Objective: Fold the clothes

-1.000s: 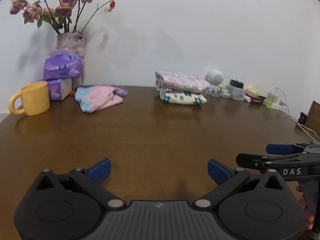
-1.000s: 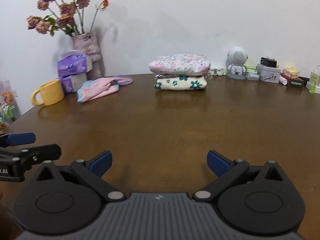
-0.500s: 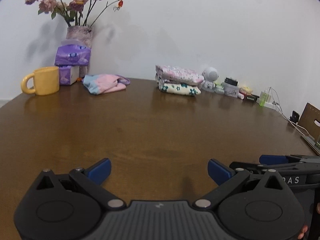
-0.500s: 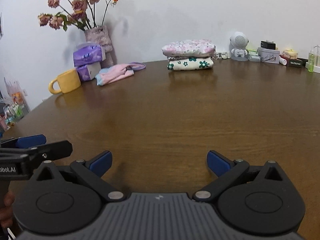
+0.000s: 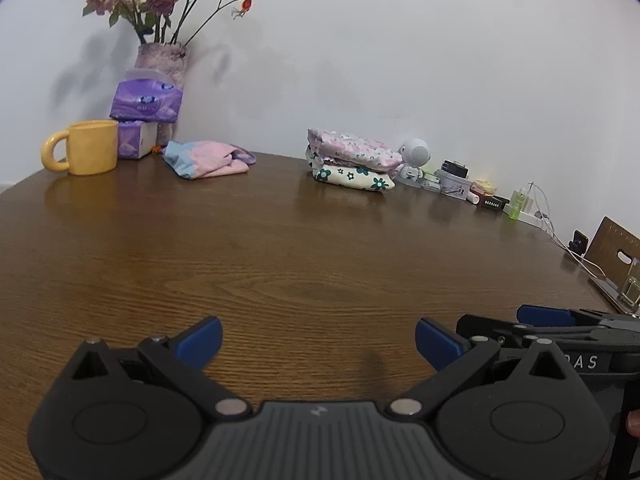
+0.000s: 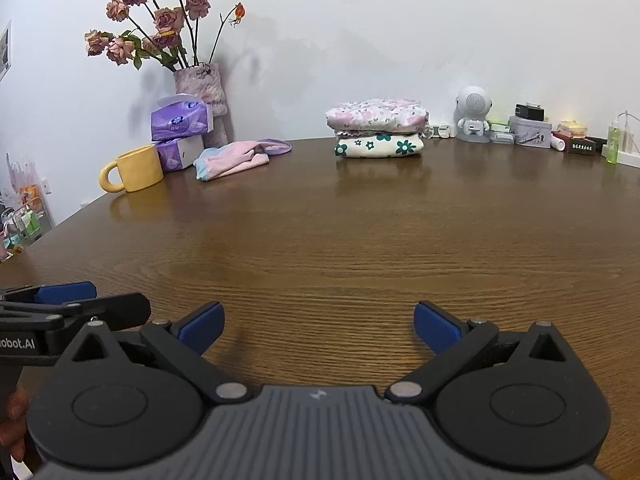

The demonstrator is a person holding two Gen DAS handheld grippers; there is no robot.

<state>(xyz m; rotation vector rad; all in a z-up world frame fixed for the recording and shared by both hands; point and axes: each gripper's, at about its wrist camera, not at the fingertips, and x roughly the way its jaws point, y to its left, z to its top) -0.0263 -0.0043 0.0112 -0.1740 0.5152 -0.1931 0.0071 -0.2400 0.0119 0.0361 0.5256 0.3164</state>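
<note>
The crumpled pink-and-blue cloth (image 5: 208, 159) lies long-side along the brown wooden counter (image 5: 280, 264) far edge, left-forward; left gripper (image 5: 318, 340) nearer, both grippers' fingers apart, right gripper (image 6: 318, 324) empty

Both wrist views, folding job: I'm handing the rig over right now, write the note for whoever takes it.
Left tool: open, empty, low over the near part of the table.
Right tool: open, empty, alongside it at the near edge.
Done: two folded floral garments stacked at the far edge by the wall, next to the white robot figurine.
Left: the pink and blue garment lies crumpled at the far left, between the yellow mug and the stack, in front of the tissue packs. Neither tool is near it yet. Bring it to the bare middle and fold it, then stack it.
</note>
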